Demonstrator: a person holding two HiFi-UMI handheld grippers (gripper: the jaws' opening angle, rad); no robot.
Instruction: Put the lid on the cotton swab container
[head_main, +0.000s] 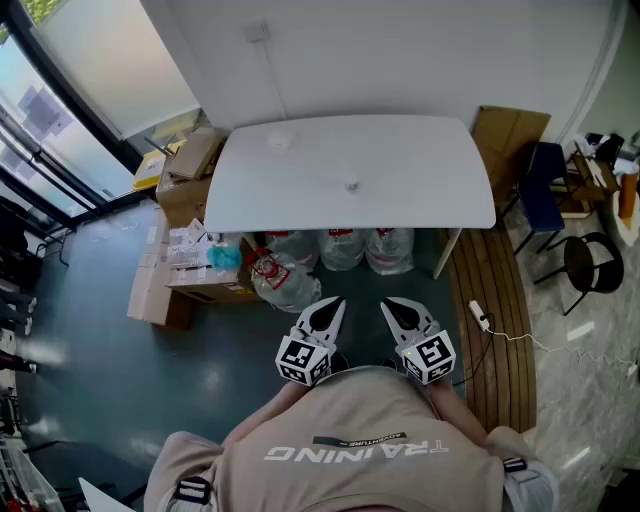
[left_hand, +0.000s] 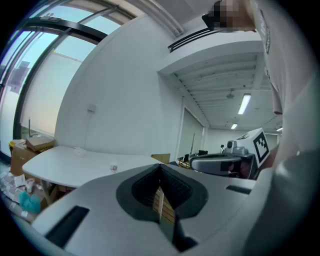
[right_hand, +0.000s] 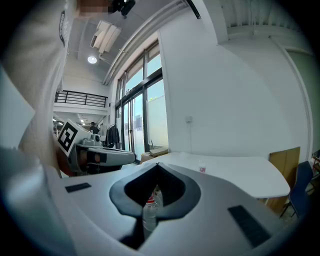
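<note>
A small clear cotton swab container (head_main: 352, 186) stands near the middle of the white table (head_main: 420, 200). It also shows as a tiny cup in the left gripper view (left_hand: 114, 168) and the right gripper view (right_hand: 202, 169). A pale round thing, maybe the lid (head_main: 280, 141), lies near the table's far left; I cannot tell for sure. Both grippers are held close to the person's body, well short of the table. My left gripper (head_main: 335, 303) (left_hand: 160, 166) is shut and empty. My right gripper (head_main: 390, 303) (right_hand: 158, 165) is shut and empty too.
Large water bottles (head_main: 342, 250) and a plastic bag lie under the table. Cardboard boxes (head_main: 185, 175) are stacked at its left. A wooden board (head_main: 510, 135), a blue chair (head_main: 540, 185) and a black chair (head_main: 590, 262) stand at the right; a power strip (head_main: 478, 316) lies on the floor.
</note>
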